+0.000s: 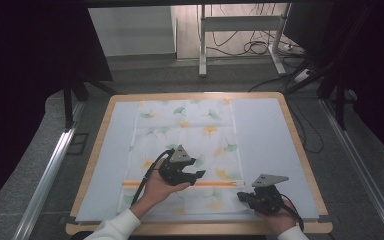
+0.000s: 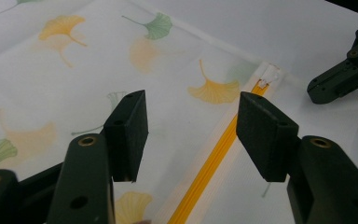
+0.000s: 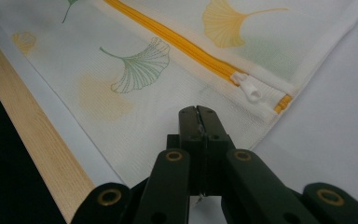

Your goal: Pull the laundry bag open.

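Note:
A white mesh bag (image 1: 185, 135) printed with ginkgo leaves lies flat on the table. An orange zipper (image 1: 180, 183) runs across its near end, and the white pull (image 3: 251, 91) sits at the zipper's right end. My left gripper (image 1: 200, 176) is open and hovers just above the zipper; in the left gripper view the zipper (image 2: 209, 168) runs between its fingertips (image 2: 191, 116). My right gripper (image 1: 241, 196) is shut and sits at the bag's near right corner. In the right gripper view its closed tips (image 3: 198, 112) lie over the mesh, just short of the pull. Nothing is visibly held.
The bag rests on a pale mat (image 1: 265, 135) covering a wooden table (image 1: 300, 145), whose near edge (image 3: 32, 140) runs close to the right gripper. Metal rails flank the table. A desk frame and cables (image 1: 250, 47) stand on the floor behind.

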`<state>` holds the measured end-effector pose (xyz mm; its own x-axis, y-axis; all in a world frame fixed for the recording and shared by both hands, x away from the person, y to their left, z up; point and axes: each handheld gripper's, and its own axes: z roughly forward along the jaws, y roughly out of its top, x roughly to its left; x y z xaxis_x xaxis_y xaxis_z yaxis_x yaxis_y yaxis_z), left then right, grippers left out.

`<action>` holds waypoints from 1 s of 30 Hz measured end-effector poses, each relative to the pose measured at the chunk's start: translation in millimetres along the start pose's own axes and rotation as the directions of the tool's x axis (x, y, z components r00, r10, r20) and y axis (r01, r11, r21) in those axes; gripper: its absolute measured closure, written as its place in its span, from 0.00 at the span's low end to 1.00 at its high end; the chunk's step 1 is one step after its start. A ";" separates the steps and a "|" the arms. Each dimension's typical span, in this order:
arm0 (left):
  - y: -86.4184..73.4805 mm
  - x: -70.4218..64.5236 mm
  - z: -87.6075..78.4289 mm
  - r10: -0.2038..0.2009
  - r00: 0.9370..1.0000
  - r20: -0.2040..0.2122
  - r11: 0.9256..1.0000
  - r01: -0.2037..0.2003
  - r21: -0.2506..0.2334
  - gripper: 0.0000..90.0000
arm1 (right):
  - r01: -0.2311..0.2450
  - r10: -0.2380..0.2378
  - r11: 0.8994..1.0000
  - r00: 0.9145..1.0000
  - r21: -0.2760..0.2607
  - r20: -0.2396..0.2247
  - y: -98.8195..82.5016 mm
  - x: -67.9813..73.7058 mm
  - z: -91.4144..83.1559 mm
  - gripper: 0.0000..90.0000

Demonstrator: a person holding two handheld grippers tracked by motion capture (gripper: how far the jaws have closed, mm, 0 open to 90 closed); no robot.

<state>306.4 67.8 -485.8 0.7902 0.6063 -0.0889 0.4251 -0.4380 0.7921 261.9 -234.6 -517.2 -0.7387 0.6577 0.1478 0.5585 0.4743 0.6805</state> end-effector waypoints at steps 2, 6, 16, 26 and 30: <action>1.7 -2.4 2.5 0.005 1.000 0.007 1.000 -0.005 0.003 0.48 | 0.002 -0.002 1.000 1.000 -0.001 -0.001 0.2 0.0 0.1 0.99; 6.0 -7.4 7.4 0.013 0.999 0.031 1.000 -0.013 0.000 0.48 | 0.005 -0.005 1.000 1.000 0.002 -0.006 0.2 -0.1 0.4 0.99; 13.7 -15.8 17.2 0.037 0.998 0.044 0.999 -0.037 -0.007 0.48 | -0.005 0.005 1.000 1.000 -0.006 -0.018 -6.6 4.7 -6.3 0.99; 17.4 -12.4 35.2 0.017 1.000 0.023 1.000 -0.017 -0.005 0.45 | 0.001 -0.001 1.000 1.000 0.007 -0.023 -6.5 4.6 -4.4 0.99; 20.3 -12.7 42.5 -0.006 0.999 0.041 1.000 0.005 0.004 0.45 | -0.004 0.004 1.000 1.000 0.011 -0.021 -7.1 4.0 -3.1 0.99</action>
<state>323.8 23.0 -494.2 0.8055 0.5807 -0.1182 0.4310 -0.4371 0.7894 253.9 -237.2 -519.2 -0.7441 0.6473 0.1654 0.5654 0.4781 0.6722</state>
